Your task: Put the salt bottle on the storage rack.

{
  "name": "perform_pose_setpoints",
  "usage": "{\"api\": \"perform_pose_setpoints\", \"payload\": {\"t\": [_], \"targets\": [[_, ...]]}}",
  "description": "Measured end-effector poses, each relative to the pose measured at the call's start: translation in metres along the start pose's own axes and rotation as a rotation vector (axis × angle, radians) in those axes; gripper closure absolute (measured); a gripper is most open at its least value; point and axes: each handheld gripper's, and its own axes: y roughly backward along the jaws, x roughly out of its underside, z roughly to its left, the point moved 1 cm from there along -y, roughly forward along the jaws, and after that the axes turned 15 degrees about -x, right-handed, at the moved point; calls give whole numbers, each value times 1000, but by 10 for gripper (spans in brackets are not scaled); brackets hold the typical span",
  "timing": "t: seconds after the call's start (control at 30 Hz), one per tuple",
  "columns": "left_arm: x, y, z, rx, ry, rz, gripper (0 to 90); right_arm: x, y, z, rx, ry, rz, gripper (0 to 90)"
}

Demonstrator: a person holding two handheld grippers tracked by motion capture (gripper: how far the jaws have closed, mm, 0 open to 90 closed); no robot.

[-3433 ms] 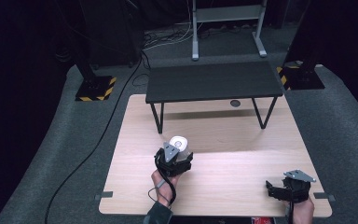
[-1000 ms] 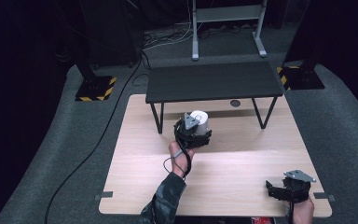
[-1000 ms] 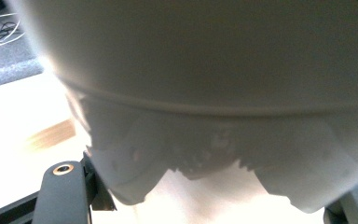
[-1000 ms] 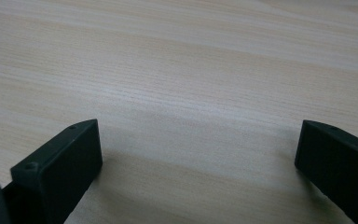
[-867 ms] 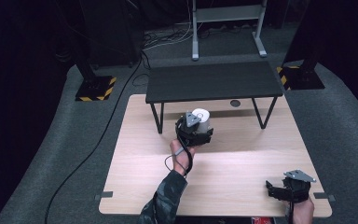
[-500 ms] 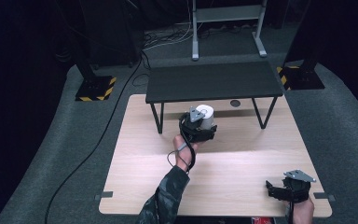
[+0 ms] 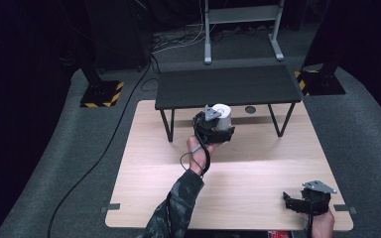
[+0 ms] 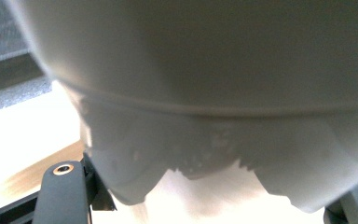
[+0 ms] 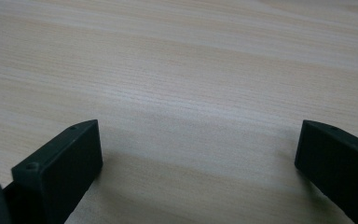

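One white paper roll (image 7: 222, 115) is pinched in the left gripper (image 7: 213, 126), raised near the table's (image 7: 144, 173) far edge beside the black bench (image 7: 228, 85). Right gripper (image 7: 305, 201), jaws spread, rests at the near right corner.

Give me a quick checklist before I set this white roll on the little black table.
1. Left tool shut on the roll: ok, the roll sits up close between its jaws in the left gripper view.
2. Roll lifted off the wooden table: ok, it is held in the air at the black table's front edge.
3. Black table top free where the roll would go: ok, no object shows on it.
4. Roll high enough to pass the front edge: cannot tell from the high view.
5. Right tool out of the way: ok, it rests open at the near right corner, nothing between its jaws.
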Motion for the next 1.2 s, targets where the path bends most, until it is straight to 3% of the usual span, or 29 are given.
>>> {"api": "perform_pose_setpoints", "payload": {"t": [0.67, 1.2], "targets": [[-41, 2, 3, 31, -16, -22, 294, 0, 0, -1, -3, -4, -3, 0], [-73, -4, -1, 22, -39, -24, 295, 1, 0, -1, -4, -3, -5, 0]]}}
